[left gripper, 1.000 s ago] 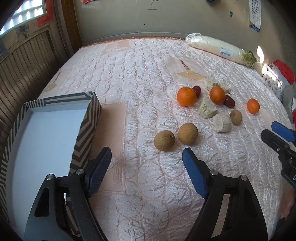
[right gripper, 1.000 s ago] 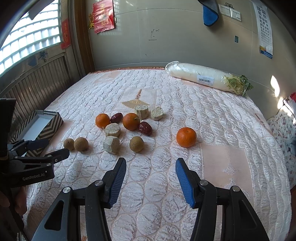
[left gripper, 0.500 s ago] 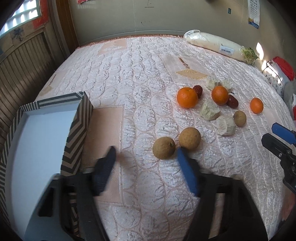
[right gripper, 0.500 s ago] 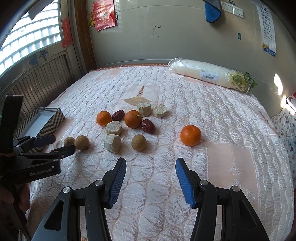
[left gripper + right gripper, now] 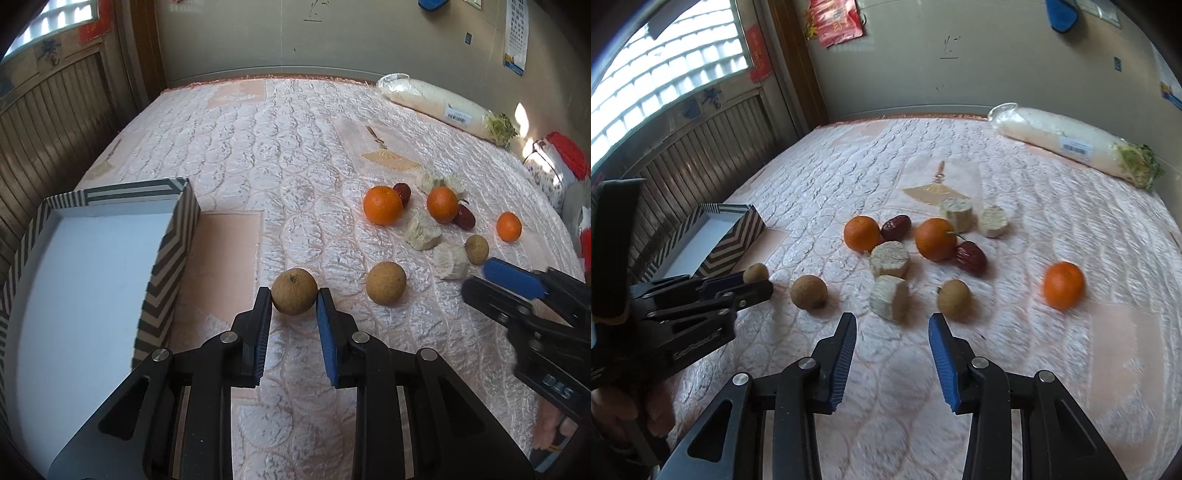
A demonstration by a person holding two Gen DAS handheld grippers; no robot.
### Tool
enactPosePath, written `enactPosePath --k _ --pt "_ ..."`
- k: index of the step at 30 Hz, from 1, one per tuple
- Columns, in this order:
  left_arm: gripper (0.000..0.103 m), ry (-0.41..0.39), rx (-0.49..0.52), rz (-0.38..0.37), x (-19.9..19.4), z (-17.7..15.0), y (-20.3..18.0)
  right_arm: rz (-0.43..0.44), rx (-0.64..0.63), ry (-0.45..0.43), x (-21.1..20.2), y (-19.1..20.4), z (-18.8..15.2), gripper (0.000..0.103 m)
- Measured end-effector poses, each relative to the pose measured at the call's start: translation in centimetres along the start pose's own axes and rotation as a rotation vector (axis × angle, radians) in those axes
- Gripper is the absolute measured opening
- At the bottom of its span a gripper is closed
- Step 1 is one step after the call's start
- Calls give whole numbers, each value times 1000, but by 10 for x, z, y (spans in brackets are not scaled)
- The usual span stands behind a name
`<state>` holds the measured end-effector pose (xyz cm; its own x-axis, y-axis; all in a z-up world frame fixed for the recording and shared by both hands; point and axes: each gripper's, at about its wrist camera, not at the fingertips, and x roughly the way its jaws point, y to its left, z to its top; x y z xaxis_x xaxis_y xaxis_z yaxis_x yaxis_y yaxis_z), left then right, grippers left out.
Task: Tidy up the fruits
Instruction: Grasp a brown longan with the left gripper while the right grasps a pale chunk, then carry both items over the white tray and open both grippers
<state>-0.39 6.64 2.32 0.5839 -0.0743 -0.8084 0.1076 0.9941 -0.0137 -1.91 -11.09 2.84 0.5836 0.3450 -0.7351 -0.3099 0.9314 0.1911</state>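
My left gripper [image 5: 294, 295] is shut on a round brown fruit [image 5: 294, 291] on the pink quilted bed; the right wrist view shows that fruit [image 5: 755, 273] at its tips. A second brown fruit [image 5: 385, 283] lies just right of it. My right gripper [image 5: 892, 322] hovers over the bed, its jaws closing with nothing between them; a pale cut chunk [image 5: 889, 297] and a small brown fruit [image 5: 953, 298] lie just beyond its tips. Oranges [image 5: 861, 233] [image 5: 935, 239] [image 5: 1064, 284], red dates [image 5: 896, 227] and more pale chunks [image 5: 890, 259] are scattered farther on.
A striped box [image 5: 173, 236] with a white floor stands open at the left, close to the held fruit. A wrapped white radish [image 5: 1067, 144] lies at the bed's far right by the wall. Wooden panelling [image 5: 701, 147] borders the left side.
My left gripper went from wide open to shut around the nearer brown fruit. My right gripper narrowed and moved forward toward the pale chunk and small brown fruit.
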Motion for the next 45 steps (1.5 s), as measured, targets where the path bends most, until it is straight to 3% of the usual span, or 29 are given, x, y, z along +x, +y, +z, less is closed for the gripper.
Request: enactPosePath --k 8,18,25,32,40,45 --pt "24 15 -12 -7 -8 -4 2 -29 -17 38 28 5 10 21" --pt "24 4 -52 -5 -31 -6 16 -3 -9 -19 -1 11 11 20" --pt "24 -36 -83 36 -56 -3 39 51 -85 -54 -18 49 22 20" --pt "24 -55 -118 129 -72 1 79 121 -162 -60 -9 96 37 20" --pt "24 -23 -172 196 -58 8 126 184 -222 -42 15 141 53 20" --pt "24 18 -220 188 -41 12 150 205 -255 -15 36 166 64 20"
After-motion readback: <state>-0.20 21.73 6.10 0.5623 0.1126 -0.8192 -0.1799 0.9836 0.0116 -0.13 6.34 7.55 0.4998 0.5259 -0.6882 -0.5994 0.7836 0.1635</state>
